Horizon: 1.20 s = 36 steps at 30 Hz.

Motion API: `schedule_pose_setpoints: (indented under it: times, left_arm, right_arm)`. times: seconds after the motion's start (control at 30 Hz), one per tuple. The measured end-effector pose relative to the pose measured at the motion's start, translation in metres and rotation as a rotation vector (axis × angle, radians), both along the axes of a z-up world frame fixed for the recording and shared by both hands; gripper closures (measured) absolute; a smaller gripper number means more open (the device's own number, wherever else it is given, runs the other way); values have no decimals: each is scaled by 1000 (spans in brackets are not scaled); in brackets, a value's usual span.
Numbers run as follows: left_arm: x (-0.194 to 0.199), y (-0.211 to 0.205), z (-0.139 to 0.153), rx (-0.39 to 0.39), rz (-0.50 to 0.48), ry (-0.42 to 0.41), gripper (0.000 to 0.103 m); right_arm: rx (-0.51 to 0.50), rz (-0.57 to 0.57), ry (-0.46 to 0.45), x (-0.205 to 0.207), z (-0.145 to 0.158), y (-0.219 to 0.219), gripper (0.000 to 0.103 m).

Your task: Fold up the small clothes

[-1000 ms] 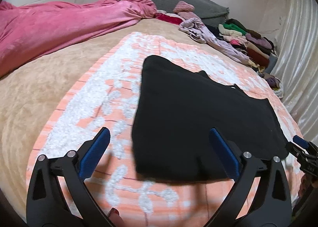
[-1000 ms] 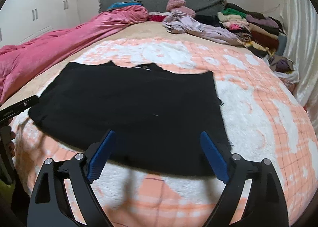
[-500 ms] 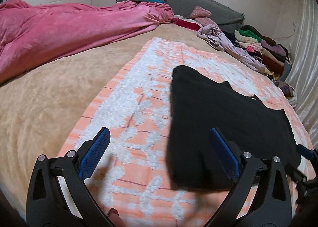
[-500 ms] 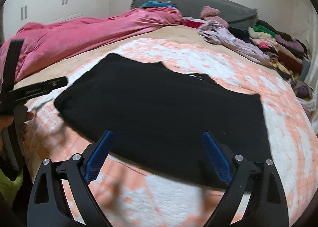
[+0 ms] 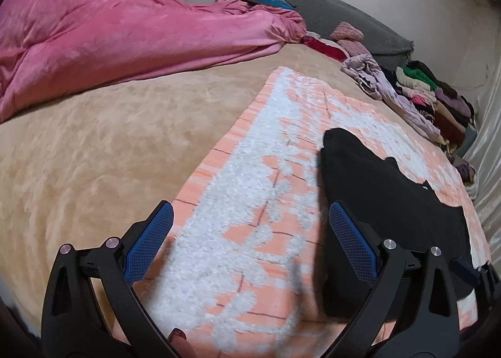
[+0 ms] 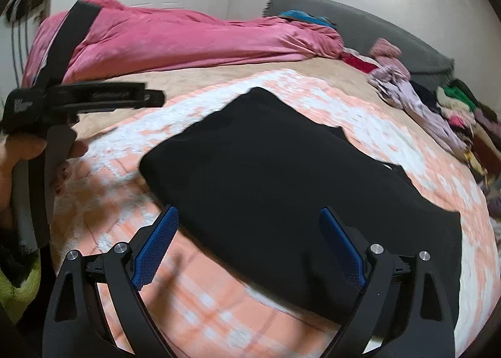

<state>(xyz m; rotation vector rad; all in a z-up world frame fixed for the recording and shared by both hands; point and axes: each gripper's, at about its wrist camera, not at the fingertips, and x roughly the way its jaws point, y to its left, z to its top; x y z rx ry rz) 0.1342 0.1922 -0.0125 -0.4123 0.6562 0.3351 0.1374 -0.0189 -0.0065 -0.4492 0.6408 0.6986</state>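
Observation:
A black garment (image 5: 385, 195) lies flat on an orange and white blanket (image 5: 263, 189) on the bed; it also shows in the right wrist view (image 6: 281, 170). My left gripper (image 5: 250, 223) is open and empty above the blanket, with the garment's left edge by its right finger. My right gripper (image 6: 250, 229) is open and empty just above the garment's near edge. The left gripper's body (image 6: 84, 98) and the hand holding it show at the left of the right wrist view.
A pink duvet (image 5: 125, 41) lies across the far left of the beige bedspread (image 5: 94, 151). A grey headboard cushion (image 5: 316, 10) is at the back. Loose and stacked clothes (image 5: 422, 95) line the far right side by a curtain (image 5: 488, 126).
Both grippers have swung to the left. The garment now sits further right in both views. It lies as before, and both grippers stay open.

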Motion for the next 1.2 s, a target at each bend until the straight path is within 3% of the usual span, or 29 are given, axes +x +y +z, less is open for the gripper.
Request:
schedule_pose_setpoints:
  times: [0.2, 0.7, 0.73, 0.77, 0.9, 0.93, 0.97, 1.03, 1.07, 1.2]
  left_arm:
    - [3, 6, -1, 3, 11, 7, 10]
    - [17, 6, -5, 34, 1, 43, 10]
    - [19, 5, -5, 33, -4, 45, 10]
    - [21, 6, -5, 32, -8, 46, 10]
    - [30, 7, -7, 20, -28, 50, 10]
    - [33, 9, -8, 5, -34, 50, 10]
    - [36, 11, -10, -36, -48, 44, 10]
    - [40, 15, -12, -113, -74, 27, 10]
    - [43, 19, -15, -200, -109, -2, 10]
    - [57, 17, -18, -361, -207, -39, 10]
  right_arm:
    - [-34, 45, -11, -2, -14, 25, 12]
    - [-145, 31, -86, 11, -46, 57, 13]
    - [-145, 33, -96, 11, -47, 58, 15]
    - [-143, 38, -108, 11, -47, 59, 25]
    - [-125, 49, -122, 11, -46, 59, 51]
    - [-116, 51, -123, 11, -45, 59, 62]
    - [-103, 50, -125, 11, -44, 56, 72]
    - [-71, 48, -120, 11, -40, 52, 82]
    - [-49, 45, -116, 11, -38, 48, 86]
    - [71, 24, -75, 16, -24, 26, 94]
